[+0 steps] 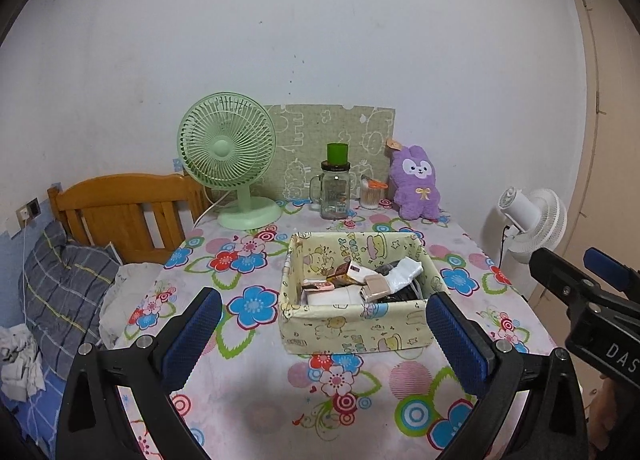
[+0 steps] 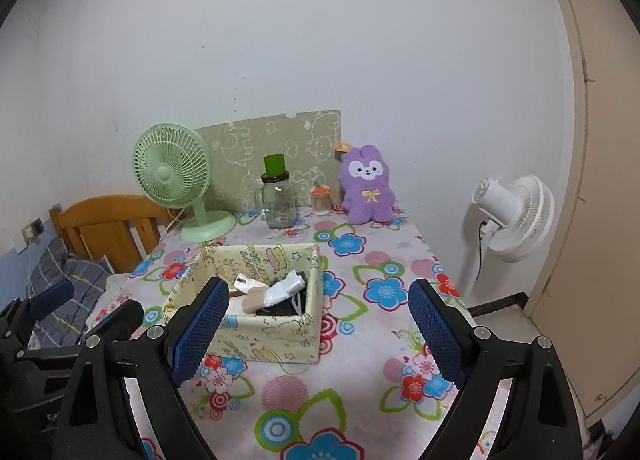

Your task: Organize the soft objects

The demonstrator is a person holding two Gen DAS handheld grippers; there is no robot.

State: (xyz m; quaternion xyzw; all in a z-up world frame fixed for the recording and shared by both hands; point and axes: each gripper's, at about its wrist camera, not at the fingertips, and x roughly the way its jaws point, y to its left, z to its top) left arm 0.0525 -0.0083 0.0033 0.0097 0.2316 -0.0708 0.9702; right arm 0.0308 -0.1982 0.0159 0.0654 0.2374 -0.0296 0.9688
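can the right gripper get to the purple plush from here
Probably yes: the right gripper is open and empty, and the tablecloth to the right of the fabric box lies bare up to the purple plush.

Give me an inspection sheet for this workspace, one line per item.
Surface: table under a floral cloth.
Job's things: purple plush bunny upright at the back; fabric box mid-table holding small packets.
Clutter: green desk fan, glass jar mug with a green cup on it, toothpick holder.
Grippers: left gripper and right gripper, jaws open, holding nothing.
Cables: green fan's cord trails off the table's left edge.
Surroundings: bed headboard, pillow, white standing fan.
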